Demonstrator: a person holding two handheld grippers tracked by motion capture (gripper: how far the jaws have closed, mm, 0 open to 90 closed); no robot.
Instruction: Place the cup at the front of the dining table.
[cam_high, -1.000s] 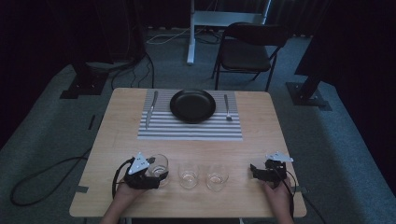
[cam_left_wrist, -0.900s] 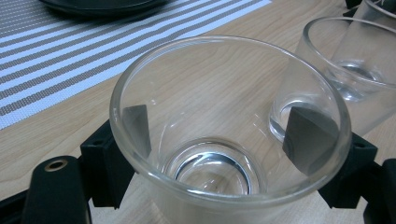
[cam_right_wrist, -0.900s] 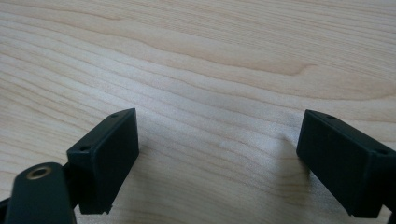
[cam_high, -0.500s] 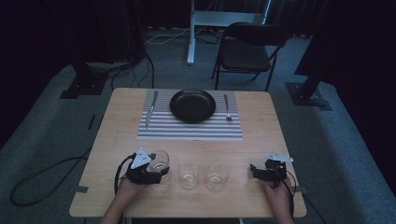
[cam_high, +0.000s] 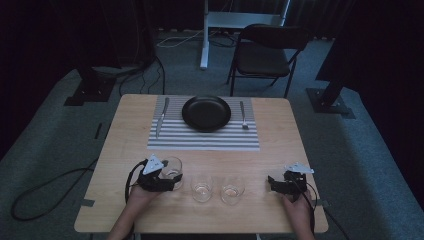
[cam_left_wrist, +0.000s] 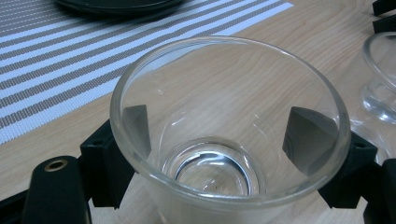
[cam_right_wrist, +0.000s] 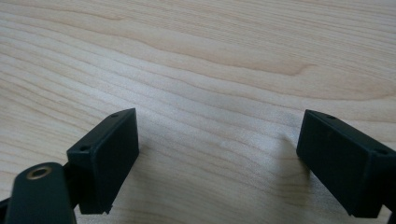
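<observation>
I find my left hand-held gripper (cam_high: 167, 181) pinching the upright glass tumbler (cam_left_wrist: 224, 135); the striped placemat (cam_high: 202, 137) lies ahead of it. My right hand-held gripper (cam_right_wrist: 217, 163) stands spread, empty.

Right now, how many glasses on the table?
3, in a row along the near edge. The left glass sits between the jaws of the left hand-held gripper; the middle glass and the right glass stand free beside it. None looks hidden.

Black left gripper (cam_high: 167, 182), grey three-cornered plate on top, black cable trailing; right gripper (cam_high: 272, 182) matches, bare forearms.
</observation>
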